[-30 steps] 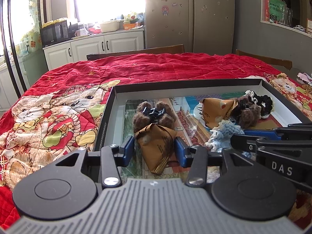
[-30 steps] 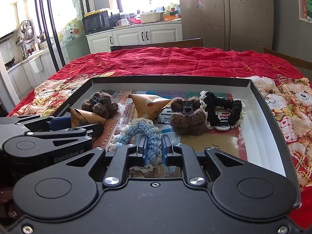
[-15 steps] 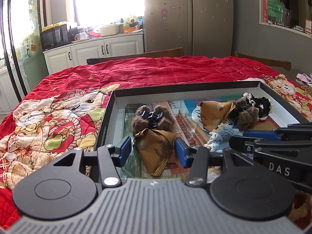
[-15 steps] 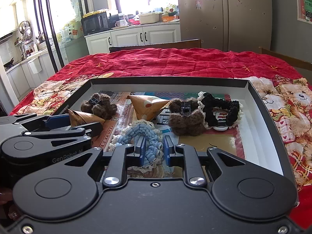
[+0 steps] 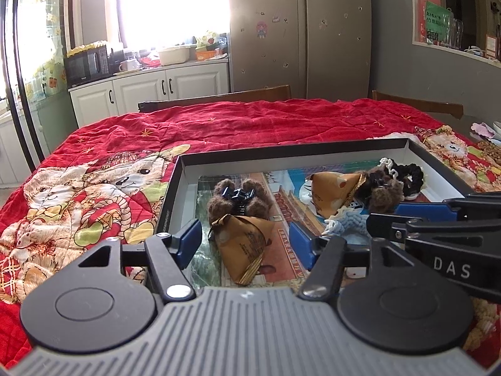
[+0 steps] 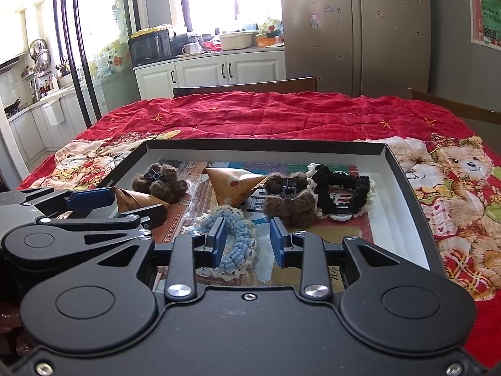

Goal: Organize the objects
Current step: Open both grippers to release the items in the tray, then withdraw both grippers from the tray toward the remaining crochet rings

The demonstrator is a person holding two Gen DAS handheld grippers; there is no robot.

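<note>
A black shallow box lies on the red quilt. It holds two brown fuzzy clips, two tan pyramid pouches, a blue crochet scrunchie and a black scrunchie. My left gripper is open, its fingers on either side of the near pouch. My right gripper is open around the blue scrunchie, which lies on the box floor.
The red bear-print quilt covers the table around the box. Wooden chair backs stand at the far edge. White cabinets and a fridge lie beyond. The two grippers sit close side by side.
My right gripper has opened and let go of the blue scrunchie. My left gripper has opened wider. Both have drawn back and up a little.
</note>
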